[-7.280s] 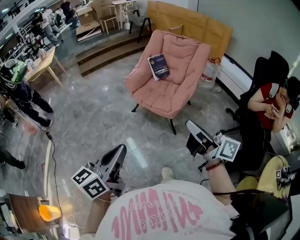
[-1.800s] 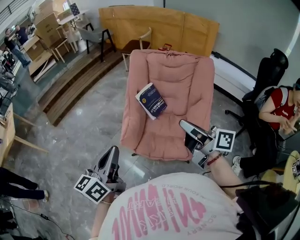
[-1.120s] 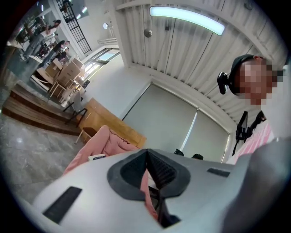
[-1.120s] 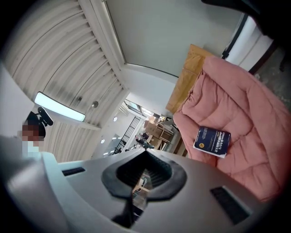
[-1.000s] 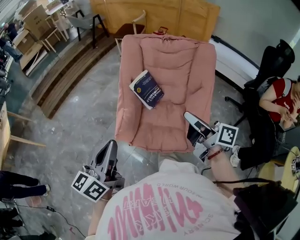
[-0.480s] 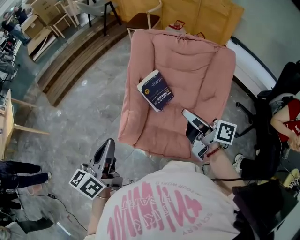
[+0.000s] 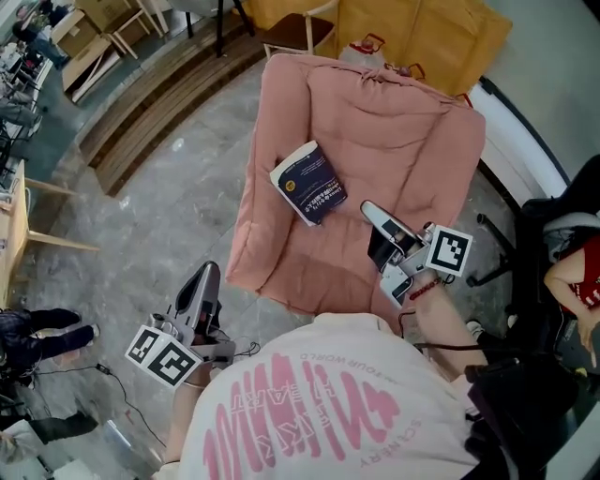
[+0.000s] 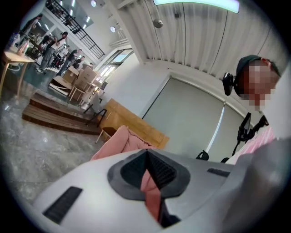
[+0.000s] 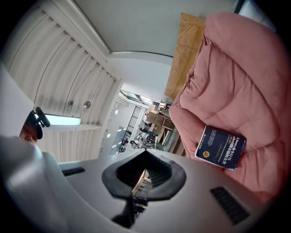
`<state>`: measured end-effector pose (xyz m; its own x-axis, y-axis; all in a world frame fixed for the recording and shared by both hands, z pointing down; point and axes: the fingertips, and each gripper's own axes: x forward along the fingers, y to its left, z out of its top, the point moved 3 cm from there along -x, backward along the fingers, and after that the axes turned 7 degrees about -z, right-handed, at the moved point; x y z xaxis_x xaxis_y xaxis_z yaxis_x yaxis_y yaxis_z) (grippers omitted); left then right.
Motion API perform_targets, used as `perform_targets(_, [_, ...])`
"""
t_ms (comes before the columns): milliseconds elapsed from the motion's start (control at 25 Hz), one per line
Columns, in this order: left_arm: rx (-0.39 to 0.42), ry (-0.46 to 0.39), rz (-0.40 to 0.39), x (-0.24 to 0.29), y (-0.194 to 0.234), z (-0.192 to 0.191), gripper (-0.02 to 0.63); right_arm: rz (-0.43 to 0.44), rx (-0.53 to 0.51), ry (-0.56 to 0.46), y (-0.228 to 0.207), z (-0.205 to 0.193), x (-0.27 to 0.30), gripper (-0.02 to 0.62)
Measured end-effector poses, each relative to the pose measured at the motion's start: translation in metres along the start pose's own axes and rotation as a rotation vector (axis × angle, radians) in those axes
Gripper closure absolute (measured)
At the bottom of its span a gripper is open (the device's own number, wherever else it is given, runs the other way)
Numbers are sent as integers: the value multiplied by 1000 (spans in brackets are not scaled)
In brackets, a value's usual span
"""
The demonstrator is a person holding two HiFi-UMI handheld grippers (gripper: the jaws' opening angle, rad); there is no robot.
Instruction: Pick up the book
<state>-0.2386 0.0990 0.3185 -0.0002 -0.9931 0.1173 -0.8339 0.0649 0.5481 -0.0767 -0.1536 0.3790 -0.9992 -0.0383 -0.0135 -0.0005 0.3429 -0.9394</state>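
Observation:
A dark blue book point(image 7: 308, 182) lies face up on the seat of a pink padded armchair point(image 7: 394, 122), near the chair's left side. The right gripper view shows the same book point(image 9: 220, 147) on the pink cushion point(image 9: 241, 86). My right gripper point(image 7: 367, 209) is shut and empty, hovering over the seat just right of the book, apart from it. My left gripper point(image 7: 208, 274) is shut and empty too, low over the floor beside the chair's front left corner. In the left gripper view only the chair's pink edge point(image 8: 119, 141) shows past the shut jaws.
Grey marble floor point(image 7: 159, 206) surrounds the chair. Wooden steps point(image 7: 159, 103) and a wooden chair point(image 7: 291, 28) stand behind it, with a tan panel point(image 7: 431, 37) at the wall. A seated person in red point(image 7: 577, 281) and a black office chair point(image 7: 553, 216) are at the right.
The armchair and book have come closer in the head view. My right gripper has moved in over the seat toward the book. My left gripper has advanced beside the chair's front left corner.

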Motion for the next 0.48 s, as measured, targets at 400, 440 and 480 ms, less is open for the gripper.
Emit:
perform_targets(400, [3, 39, 27, 38, -10, -13, 598, 5, 49, 19, -31, 21, -6, 586])
perform_targets(440, [10, 50, 30, 41, -12, -15, 598, -2, 55, 14, -37, 22, -10, 586])
perform_targets(480, [22, 56, 35, 45, -12, -15, 598, -10, 60, 9, -45, 23, -14, 586])
